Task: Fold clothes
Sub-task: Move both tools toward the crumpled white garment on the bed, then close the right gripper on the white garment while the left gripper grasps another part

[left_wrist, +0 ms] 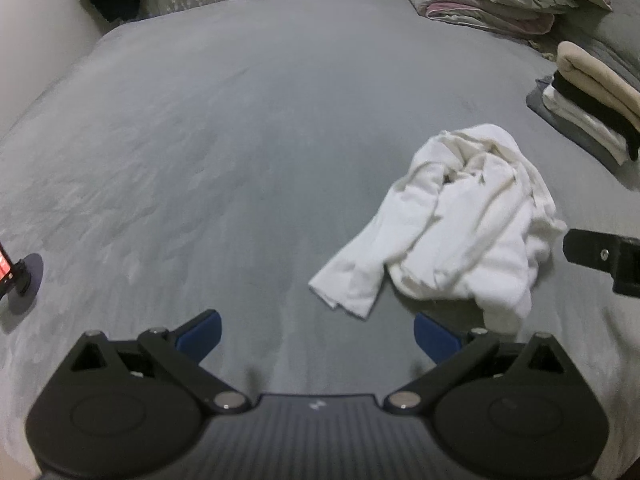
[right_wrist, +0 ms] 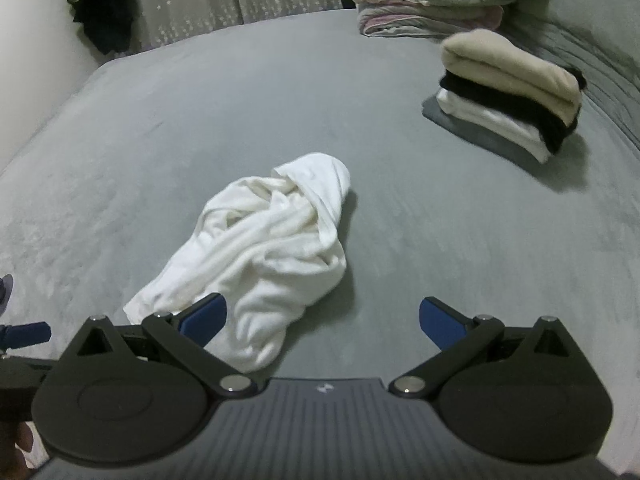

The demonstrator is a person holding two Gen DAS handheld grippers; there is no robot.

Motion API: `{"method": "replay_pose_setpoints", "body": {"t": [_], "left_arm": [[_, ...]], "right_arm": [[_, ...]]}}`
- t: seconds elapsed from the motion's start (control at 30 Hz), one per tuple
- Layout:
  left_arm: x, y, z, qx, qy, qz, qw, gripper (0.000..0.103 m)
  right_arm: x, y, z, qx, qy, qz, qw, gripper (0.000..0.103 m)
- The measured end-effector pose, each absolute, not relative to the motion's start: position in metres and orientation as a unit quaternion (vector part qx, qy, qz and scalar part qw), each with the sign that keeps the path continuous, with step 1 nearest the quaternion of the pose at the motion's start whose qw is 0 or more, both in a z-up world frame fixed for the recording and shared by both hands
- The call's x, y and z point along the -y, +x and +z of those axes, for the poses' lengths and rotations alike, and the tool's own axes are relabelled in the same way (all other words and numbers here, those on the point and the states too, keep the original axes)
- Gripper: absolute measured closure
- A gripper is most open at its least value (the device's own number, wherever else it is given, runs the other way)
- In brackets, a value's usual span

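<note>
While both grippers hang open over the bed (left_wrist: 240, 140), nothing is yet held, so every risk lies in the first grasp. Largest in view, the grey bed is soft and plush; I judge that a finger driven too low could pinch the cover along with the cloth and drag it up.

Next in size, the white garment (right_wrist: 264, 248) lies crumpled in a heap near the middle of the bed, its layers twisted over one another, one flat end trailing toward the near left in the right wrist view. I cannot tell hem from sleeve in this bundle. A blind pinch could take several layers at once, and the garment would then lift as a knot instead of spreading.

The folded stack (right_wrist: 508, 92), beige over black over white over grey, sits well apart at the far right; a wide swing while shaking the garment out could topple it.

My left gripper (left_wrist: 318, 330) stands wide, empty, the garment just beside its right finger. My right gripper (right_wrist: 322, 318) is equally wide, its left finger overlapping the garment's near edge in its own view; contact cannot be judged. If the two close on the same fold, they would pull against each other.
</note>
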State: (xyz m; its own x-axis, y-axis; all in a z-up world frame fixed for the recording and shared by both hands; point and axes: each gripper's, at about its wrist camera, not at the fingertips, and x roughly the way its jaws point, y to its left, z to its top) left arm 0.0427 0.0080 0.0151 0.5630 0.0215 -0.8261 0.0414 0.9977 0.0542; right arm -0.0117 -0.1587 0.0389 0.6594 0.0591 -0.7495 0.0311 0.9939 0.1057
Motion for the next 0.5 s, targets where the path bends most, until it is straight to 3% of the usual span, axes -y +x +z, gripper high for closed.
{"method": "replay_pose_setpoints", "body": {"t": [0.27, 0.5], "left_arm": [[-0.023, 0.063, -0.016, -0.485, 0.001, -0.018, 0.874, 0.000], [-0.020, 0.070, -0.041, -0.478, 0.039, -0.033, 0.877, 0.000]], "right_arm": [[0.145, 0.013, 0.014, -0.432, 0.050, 0.031, 0.900, 0.000], [0.130, 0.039, -0.019, -0.472, 0.021, 0.052, 0.880, 0.000]]}}
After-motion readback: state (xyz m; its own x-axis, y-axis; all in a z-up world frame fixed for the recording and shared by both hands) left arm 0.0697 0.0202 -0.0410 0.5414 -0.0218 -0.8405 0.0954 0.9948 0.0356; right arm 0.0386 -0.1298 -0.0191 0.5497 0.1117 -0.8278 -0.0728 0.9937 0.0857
